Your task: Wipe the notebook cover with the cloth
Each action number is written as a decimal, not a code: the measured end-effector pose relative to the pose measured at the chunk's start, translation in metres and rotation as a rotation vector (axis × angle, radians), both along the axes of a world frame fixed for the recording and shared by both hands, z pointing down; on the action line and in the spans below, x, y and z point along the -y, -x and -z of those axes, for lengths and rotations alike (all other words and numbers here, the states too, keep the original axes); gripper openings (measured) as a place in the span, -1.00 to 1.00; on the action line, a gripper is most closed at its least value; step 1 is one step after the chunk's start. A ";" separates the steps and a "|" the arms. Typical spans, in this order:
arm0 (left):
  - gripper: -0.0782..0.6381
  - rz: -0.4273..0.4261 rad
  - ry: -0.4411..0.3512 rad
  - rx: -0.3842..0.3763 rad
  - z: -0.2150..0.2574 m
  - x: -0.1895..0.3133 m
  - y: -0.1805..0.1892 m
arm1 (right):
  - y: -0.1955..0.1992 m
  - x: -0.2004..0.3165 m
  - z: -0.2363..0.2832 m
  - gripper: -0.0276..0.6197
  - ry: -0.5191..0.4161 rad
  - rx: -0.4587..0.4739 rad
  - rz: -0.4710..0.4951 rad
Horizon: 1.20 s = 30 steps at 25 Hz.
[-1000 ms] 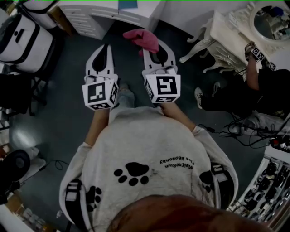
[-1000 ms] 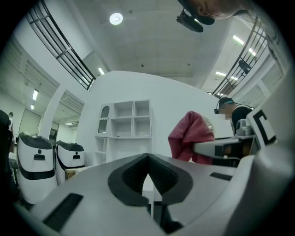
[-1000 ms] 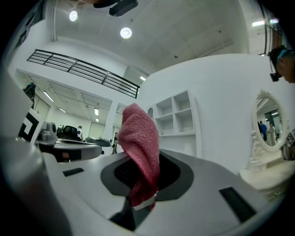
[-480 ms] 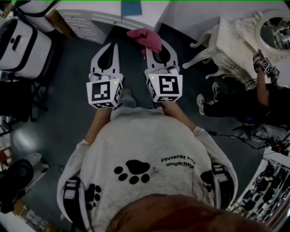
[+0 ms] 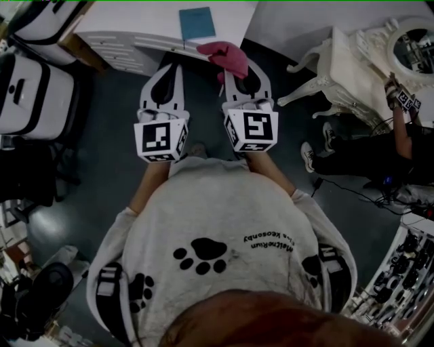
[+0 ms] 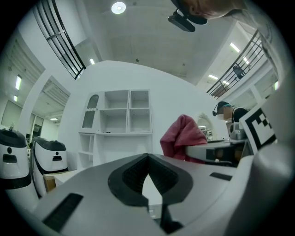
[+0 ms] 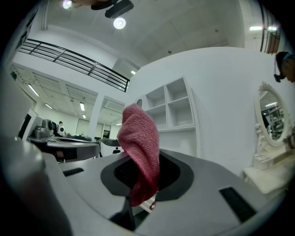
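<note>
One cloth (image 5: 222,54) pinched in right gripper (image 5: 239,68), left gripper (image 5: 171,71) closed empty; best pin notebook (image 5: 196,23) by desk's (image 5: 135,27) front edge, wipe flat.

the desk (image 5: 135,17) runs off the head view's top edge, so its far edge is not seen. the cloth (image 5: 226,55) has its lower end buried between the jaws of the right gripper (image 5: 243,68). any marking on the notebook (image 5: 196,24) cover is too small to tell.
</note>
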State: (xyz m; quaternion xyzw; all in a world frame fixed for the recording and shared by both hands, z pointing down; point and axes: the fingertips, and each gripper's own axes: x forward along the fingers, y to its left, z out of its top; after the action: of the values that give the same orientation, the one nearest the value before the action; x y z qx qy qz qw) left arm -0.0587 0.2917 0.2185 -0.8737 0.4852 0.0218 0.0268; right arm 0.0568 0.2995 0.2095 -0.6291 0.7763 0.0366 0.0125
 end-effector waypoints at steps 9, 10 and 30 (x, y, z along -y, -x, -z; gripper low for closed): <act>-0.75 -0.055 0.029 -0.004 -0.012 0.054 0.012 | 0.011 0.051 -0.008 -0.68 0.025 0.007 -0.058; -0.75 -0.059 0.032 -0.005 -0.012 0.057 0.012 | 0.011 0.054 -0.008 -0.68 0.029 0.007 -0.064; -0.75 -0.058 0.024 -0.029 -0.028 0.126 0.005 | 0.008 0.128 -0.017 -0.68 -0.015 -0.014 -0.053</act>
State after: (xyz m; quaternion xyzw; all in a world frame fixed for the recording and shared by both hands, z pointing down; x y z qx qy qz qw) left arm -0.0637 0.1657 0.2467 -0.8873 0.4601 0.0297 0.0087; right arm 0.0486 0.1715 0.2261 -0.6492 0.7590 0.0473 0.0108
